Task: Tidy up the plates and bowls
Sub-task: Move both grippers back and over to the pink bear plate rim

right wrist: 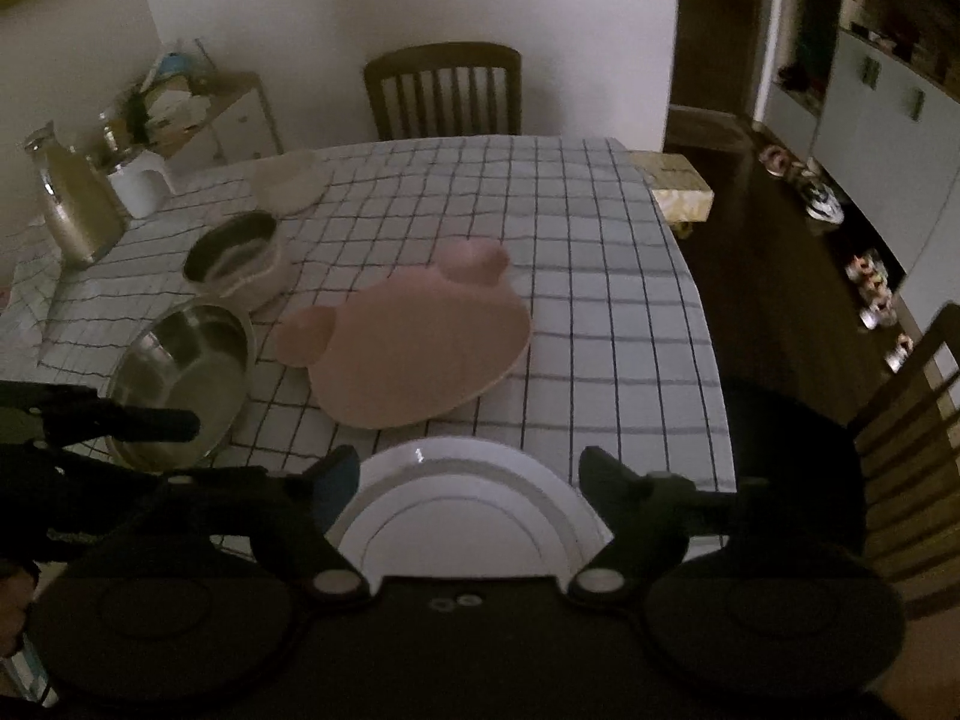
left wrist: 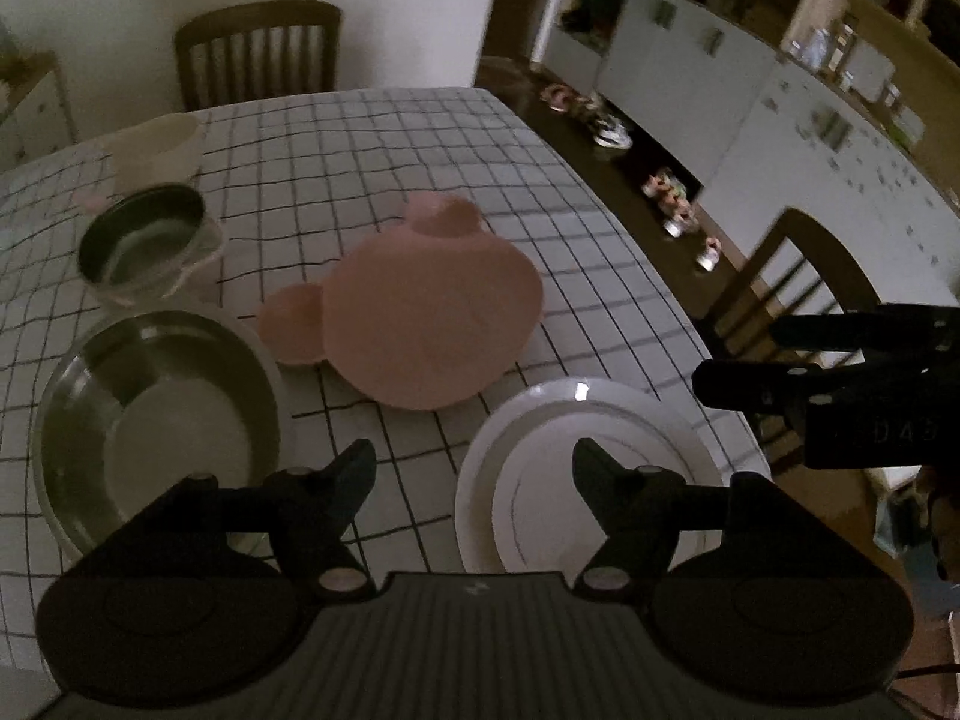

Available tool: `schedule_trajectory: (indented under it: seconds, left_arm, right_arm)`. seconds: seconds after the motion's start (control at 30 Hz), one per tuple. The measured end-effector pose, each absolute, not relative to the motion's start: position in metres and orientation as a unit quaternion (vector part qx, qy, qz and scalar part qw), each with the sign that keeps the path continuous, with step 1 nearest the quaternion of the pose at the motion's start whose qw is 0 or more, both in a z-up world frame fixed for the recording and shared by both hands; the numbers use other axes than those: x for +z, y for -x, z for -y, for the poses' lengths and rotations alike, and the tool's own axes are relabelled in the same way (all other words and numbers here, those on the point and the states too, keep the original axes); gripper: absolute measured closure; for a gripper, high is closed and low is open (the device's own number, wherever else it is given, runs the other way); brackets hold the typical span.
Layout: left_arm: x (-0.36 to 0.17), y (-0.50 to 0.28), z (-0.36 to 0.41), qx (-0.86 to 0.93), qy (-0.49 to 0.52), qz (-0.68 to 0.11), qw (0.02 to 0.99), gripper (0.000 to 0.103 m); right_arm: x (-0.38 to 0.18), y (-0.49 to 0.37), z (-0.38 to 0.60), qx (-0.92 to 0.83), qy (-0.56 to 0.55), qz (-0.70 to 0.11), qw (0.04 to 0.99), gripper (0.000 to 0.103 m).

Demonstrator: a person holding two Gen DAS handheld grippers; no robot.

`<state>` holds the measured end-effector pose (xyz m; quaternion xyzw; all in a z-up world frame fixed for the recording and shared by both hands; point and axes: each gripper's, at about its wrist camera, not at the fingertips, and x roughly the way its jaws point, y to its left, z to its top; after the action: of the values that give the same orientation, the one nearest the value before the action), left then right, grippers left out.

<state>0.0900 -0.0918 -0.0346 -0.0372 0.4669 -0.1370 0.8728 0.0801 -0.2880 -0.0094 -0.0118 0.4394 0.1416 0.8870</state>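
A stack of white plates (left wrist: pixel 576 468) (right wrist: pixel 468 510) lies at the near edge of the checked tablecloth. My left gripper (left wrist: pixel 474 468) hovers open above the cloth just left of the plates, with nothing between its fingers. Over the same plates my right gripper (right wrist: pixel 468 474) stands open, its fingers apart from the rim. A pink bear-shaped plate (left wrist: pixel 432 324) (right wrist: pixel 414 354) lies mid-table. To the left are a wide steel bowl (left wrist: pixel 156 414) (right wrist: pixel 186 378), a smaller steel bowl in a pale holder (left wrist: pixel 144 246) (right wrist: pixel 237 258) and a cream bowl (left wrist: pixel 159 147) (right wrist: pixel 288 180).
A steel jug (right wrist: pixel 72 204) and a white cup (right wrist: pixel 141 183) stand at the table's far left corner. One wooden chair (left wrist: pixel 261 51) (right wrist: pixel 444 90) is behind the table, another (left wrist: pixel 798 282) (right wrist: pixel 912 420) at its right side. A yellow box (right wrist: pixel 678 189) sits on the floor.
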Motion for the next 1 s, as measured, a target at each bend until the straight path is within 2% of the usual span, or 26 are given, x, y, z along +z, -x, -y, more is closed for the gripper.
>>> schedule_trajectory:
  seconds: [0.13,0.47,0.67,0.9,1.0]
  left_arm:
    - [-0.035,-0.098,0.094,-0.097,0.044,-0.458,0.882,0.026]
    - [-0.063,-0.139,0.104,0.005,0.073,-0.475,0.877,0.026]
    - [-0.085,-0.166,0.109,0.061,0.086,-0.491,0.865,0.026]
    - [-0.106,-0.185,0.114,0.106,0.081,-0.507,0.851,0.027]
    - [-0.113,-0.192,0.111,0.118,0.091,-0.518,0.843,0.035]
  right_arm:
    - [-0.010,-0.099,0.294,0.155,0.024,-0.435,0.887,0.009]
    - [-0.030,-0.171,0.310,0.200,0.040,-0.453,0.868,0.008]
    - [-0.048,-0.214,0.312,0.222,0.054,-0.465,0.856,0.010]
    - [-0.076,-0.256,0.306,0.236,0.064,-0.488,0.838,0.019]
    - [-0.089,-0.269,0.302,0.236,0.071,-0.499,0.831,0.024]
